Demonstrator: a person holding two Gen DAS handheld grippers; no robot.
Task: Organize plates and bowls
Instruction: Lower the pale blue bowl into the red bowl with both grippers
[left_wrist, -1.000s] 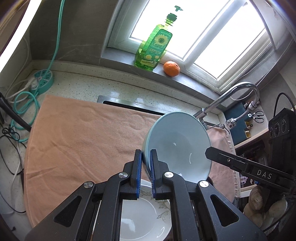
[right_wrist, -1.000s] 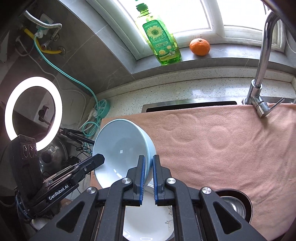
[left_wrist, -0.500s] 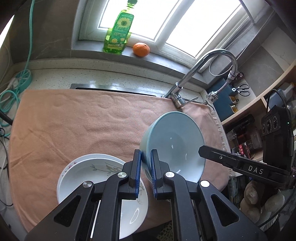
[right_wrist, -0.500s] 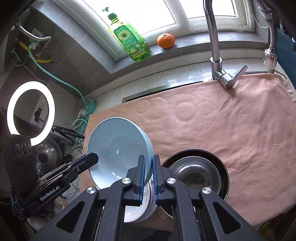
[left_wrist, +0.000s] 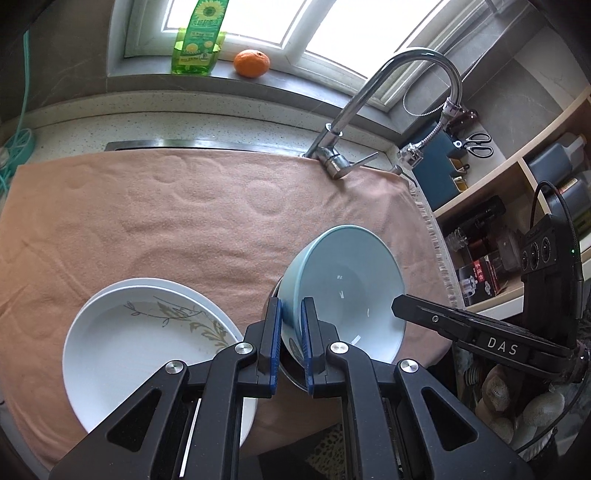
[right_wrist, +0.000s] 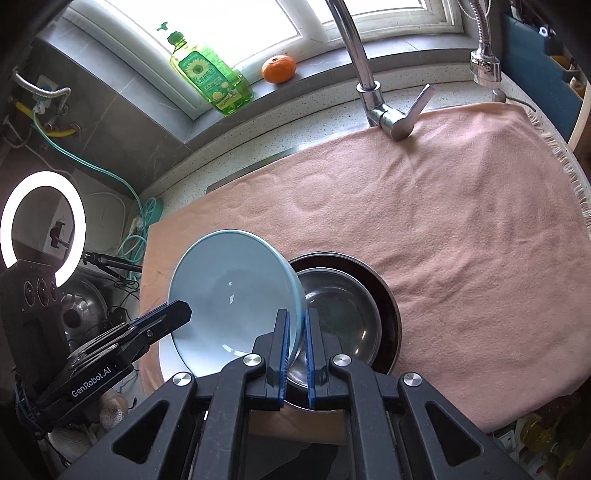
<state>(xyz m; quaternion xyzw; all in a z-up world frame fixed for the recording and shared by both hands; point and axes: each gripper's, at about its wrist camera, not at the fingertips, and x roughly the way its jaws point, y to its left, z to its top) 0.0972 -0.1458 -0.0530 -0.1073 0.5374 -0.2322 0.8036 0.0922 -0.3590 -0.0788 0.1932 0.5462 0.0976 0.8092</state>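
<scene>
Between both grippers: pale-blue glossy bowl (left_wrist: 347, 291), tilted; left fingers (left_wrist: 275, 343) and right fingers (right_wrist: 282, 354) clamp rim.

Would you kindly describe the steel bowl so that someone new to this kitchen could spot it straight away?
Start at the pink towel spread below the tap. Near its front edge a dark plate lies flat, and the steel bowl sits inside it. It is the only shiny metal dish: the blue bowl tilted over it is held by both hand-held grippers, and the white plate bears a leaf pattern.
</scene>
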